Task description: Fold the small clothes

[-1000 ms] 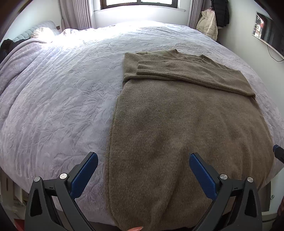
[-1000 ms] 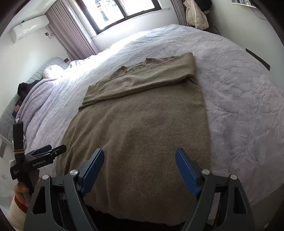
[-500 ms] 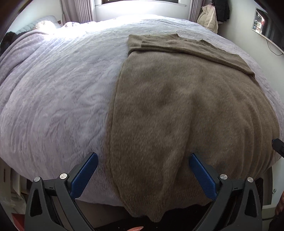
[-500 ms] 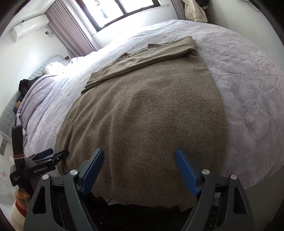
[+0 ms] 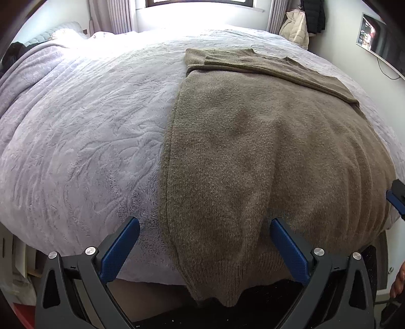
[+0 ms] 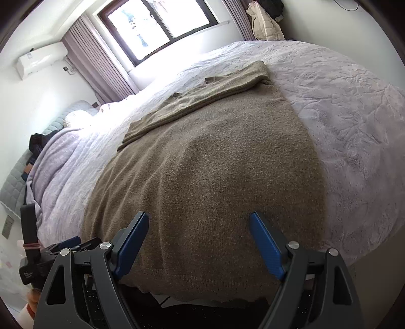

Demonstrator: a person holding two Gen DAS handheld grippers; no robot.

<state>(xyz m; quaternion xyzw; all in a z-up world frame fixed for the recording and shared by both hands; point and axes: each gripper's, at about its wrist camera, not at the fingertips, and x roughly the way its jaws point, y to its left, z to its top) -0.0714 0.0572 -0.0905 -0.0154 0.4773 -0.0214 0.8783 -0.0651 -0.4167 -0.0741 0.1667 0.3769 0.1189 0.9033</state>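
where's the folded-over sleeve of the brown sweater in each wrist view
Left wrist: the folded sleeve lies across the far end of the sweater, upper right of centre, running down to the right.
Right wrist: the same sleeve is above centre, running down to the left.
Shared landmark: the cream jacket hanging beside the window.

Left gripper (image 5: 204, 236): I hold it angled steeply downward, jaws spread wide, blue pads (image 5: 119, 249) parted with nothing pressed between them. Right gripper (image 6: 198, 234): I hold it tilted downward at a shallower angle, jaws likewise wide, pads (image 6: 265, 249) clamping nothing. In the right wrist view, my left gripper's body shows at lower left.
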